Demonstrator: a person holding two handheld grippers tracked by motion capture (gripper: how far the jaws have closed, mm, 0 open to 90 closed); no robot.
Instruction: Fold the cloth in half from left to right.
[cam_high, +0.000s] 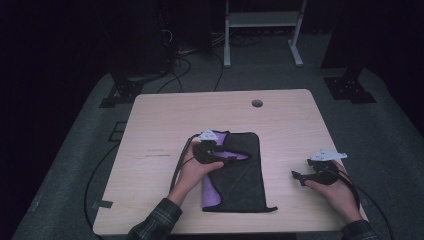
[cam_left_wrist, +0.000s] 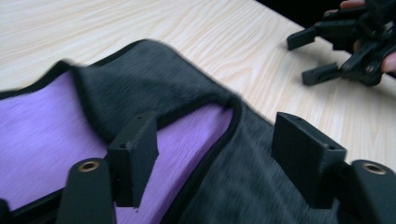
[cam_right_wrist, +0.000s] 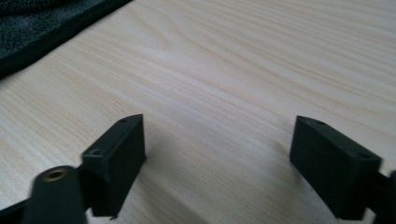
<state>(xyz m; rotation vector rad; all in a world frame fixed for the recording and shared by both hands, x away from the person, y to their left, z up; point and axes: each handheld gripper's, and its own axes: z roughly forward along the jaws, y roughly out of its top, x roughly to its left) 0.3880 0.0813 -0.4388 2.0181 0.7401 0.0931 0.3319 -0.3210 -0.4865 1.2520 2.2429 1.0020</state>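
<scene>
The dark grey cloth with purple lining (cam_high: 235, 172) lies part-folded mid-bench (cam_high: 150, 130). The left gripper (cam_left_wrist: 215, 158) hovers spread over its turned-back flap, pinching nothing; the right gripper (cam_right_wrist: 217, 158) waits spread over bare wood. Folding is underway; next calls for pinching a fresh edge

The cloth (cam_high: 235, 172) lies on the counter (cam_high: 155, 120), midway between the left and right edges and nearer the near edge than the far one. The left gripper (cam_high: 222, 156) hovers over its far part. The right gripper (cam_high: 300, 176) sits well apart, by the near right corner.
</scene>
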